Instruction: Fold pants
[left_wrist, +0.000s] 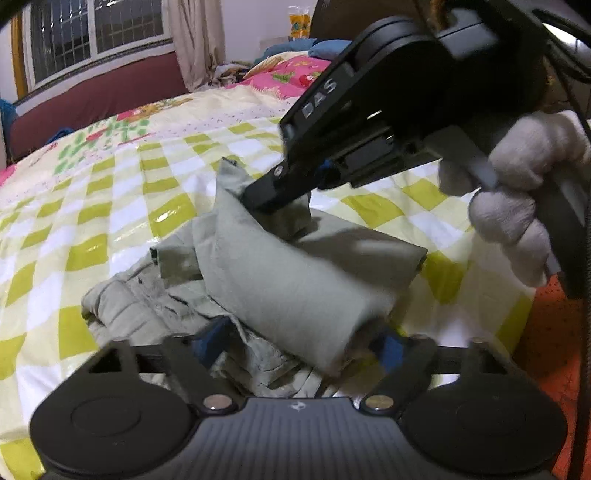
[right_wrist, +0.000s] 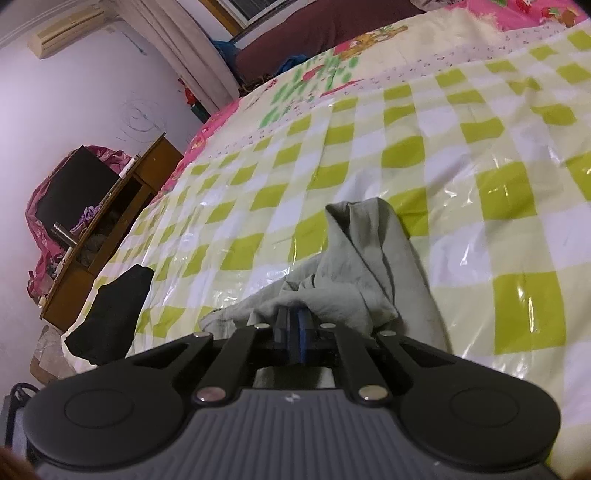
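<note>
Grey-green pants (left_wrist: 258, 266) lie bunched on a bed with a yellow-green checked plastic cover (left_wrist: 92, 206). My left gripper (left_wrist: 299, 347) is open, its blue-padded fingers spread either side of a lifted pant leg. My right gripper (left_wrist: 258, 195) reaches in from the upper right of the left wrist view and is shut on the cloth near the leg's end, holding it raised. In the right wrist view the right gripper (right_wrist: 295, 325) has its blue pads pressed together on a fold of the pants (right_wrist: 365, 254), which drape ahead of it.
A gloved hand (left_wrist: 517, 206) holds the right gripper. Pink bedding and pillows (left_wrist: 291, 74) lie at the head of the bed. A black cloth (right_wrist: 110, 314) lies at the bed's left edge. A wooden desk (right_wrist: 103, 229) stands by the wall.
</note>
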